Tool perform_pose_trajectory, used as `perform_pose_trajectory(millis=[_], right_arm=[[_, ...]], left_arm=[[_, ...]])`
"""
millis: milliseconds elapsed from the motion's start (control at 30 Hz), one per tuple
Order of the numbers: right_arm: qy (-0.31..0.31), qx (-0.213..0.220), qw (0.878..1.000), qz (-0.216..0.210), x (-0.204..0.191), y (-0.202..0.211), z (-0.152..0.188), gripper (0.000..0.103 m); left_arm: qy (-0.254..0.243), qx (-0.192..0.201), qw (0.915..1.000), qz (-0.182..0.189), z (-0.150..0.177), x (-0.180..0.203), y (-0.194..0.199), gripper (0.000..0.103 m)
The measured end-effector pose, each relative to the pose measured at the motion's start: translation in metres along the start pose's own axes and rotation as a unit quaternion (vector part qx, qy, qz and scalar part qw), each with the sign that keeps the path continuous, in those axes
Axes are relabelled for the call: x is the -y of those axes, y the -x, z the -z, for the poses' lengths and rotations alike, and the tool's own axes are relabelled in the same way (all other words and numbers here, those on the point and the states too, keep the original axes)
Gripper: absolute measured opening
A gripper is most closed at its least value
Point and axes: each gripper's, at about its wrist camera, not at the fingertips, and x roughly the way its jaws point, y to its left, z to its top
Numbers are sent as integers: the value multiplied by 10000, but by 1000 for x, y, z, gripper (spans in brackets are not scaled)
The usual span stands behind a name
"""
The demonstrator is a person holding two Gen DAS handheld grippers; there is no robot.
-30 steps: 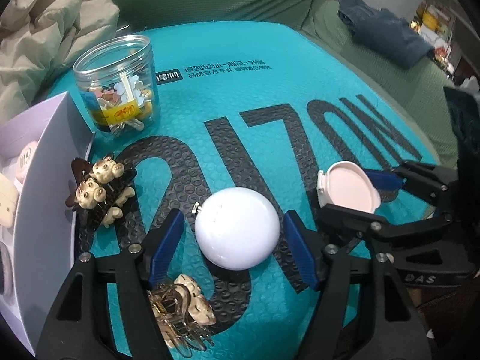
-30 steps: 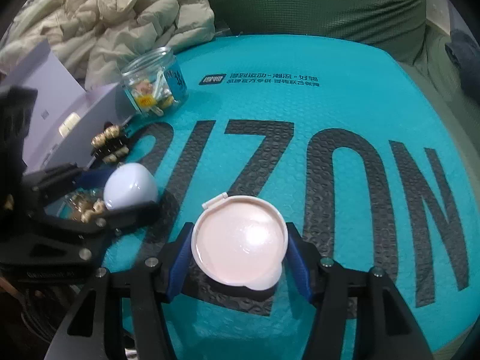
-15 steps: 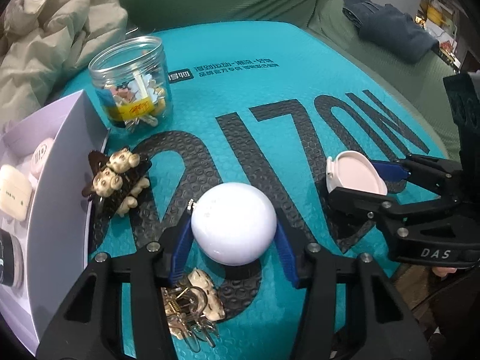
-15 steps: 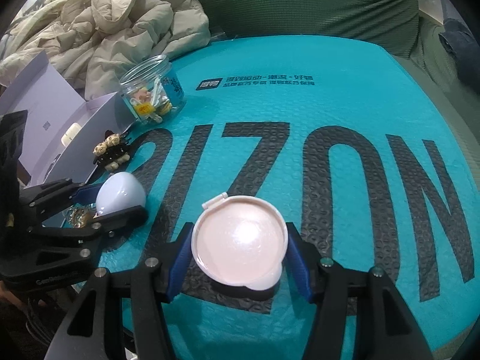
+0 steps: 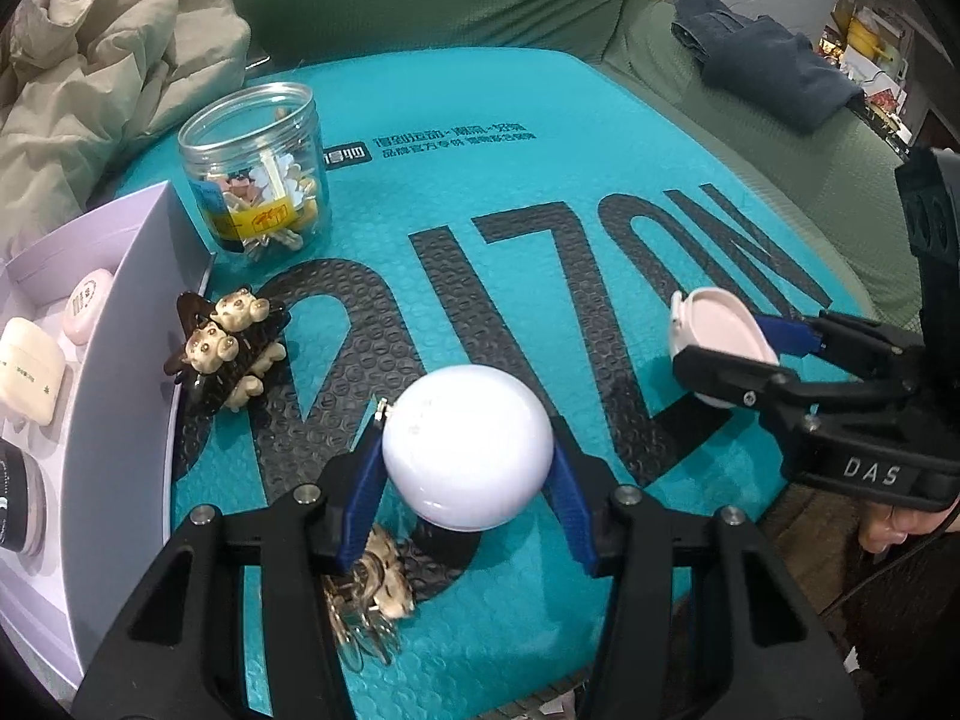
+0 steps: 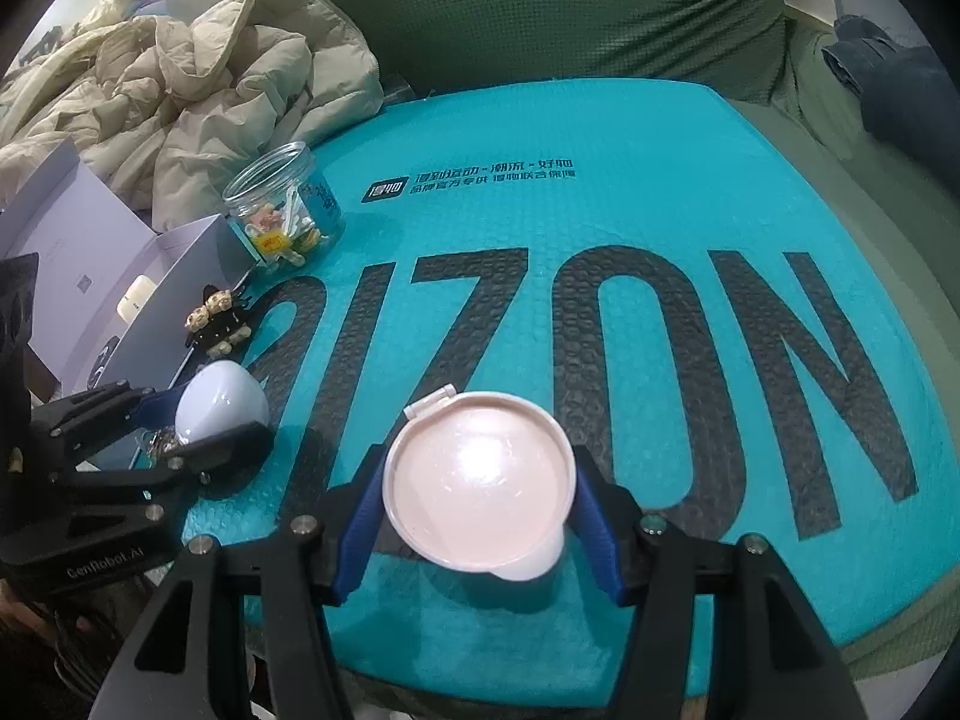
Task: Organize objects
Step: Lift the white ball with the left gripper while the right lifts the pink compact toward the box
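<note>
My left gripper [image 5: 468, 468] is shut on a round white case [image 5: 467, 447], raised a little off the teal mat [image 5: 540, 192]; the same gripper [image 6: 204, 420] and white case [image 6: 219, 399] show at the left of the right wrist view. My right gripper [image 6: 480, 480] is shut on a round pink compact [image 6: 480, 477] with a hinge tab; it appears at the right in the left wrist view, gripper [image 5: 738, 336] on compact [image 5: 717, 321]. An open lilac box [image 5: 120, 360] with small cases stands at the left.
A clear jar [image 5: 258, 168] of small clips stands at the mat's back left. A brown bear hair clip [image 5: 231, 348] lies beside the box, and a golden bear clip [image 5: 378, 606] sits under my left gripper. A beige jacket [image 6: 180, 90] and dark cloth [image 5: 762, 66] lie on the green sofa.
My left gripper's fingers closed onto the white case and lifted it slightly off the mat. The right gripper kept its hold on the pink compact and stayed about where it was.
</note>
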Motion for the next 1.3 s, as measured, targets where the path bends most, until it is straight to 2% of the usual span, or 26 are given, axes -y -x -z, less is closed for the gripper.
perform_pose_trajectory(millis=[300,667,933,1300], right_arm=[[105,-13,9999,-11,-7,11,3,60],[247,-83,9997,-8,-19,20,3,60],[577,-25,9983,-61,-43,28,-10,60],[1075,19,9939,-248,-85,27,-26,60]], left_arm=[[31,167,9998,-58,-1,2,18,49],[76,193,9997,-161,-4,-5,39,49],[84,272,9991,-311,-10,-14,62,49],[379,319,9977,-467,-6,-41,85,49]])
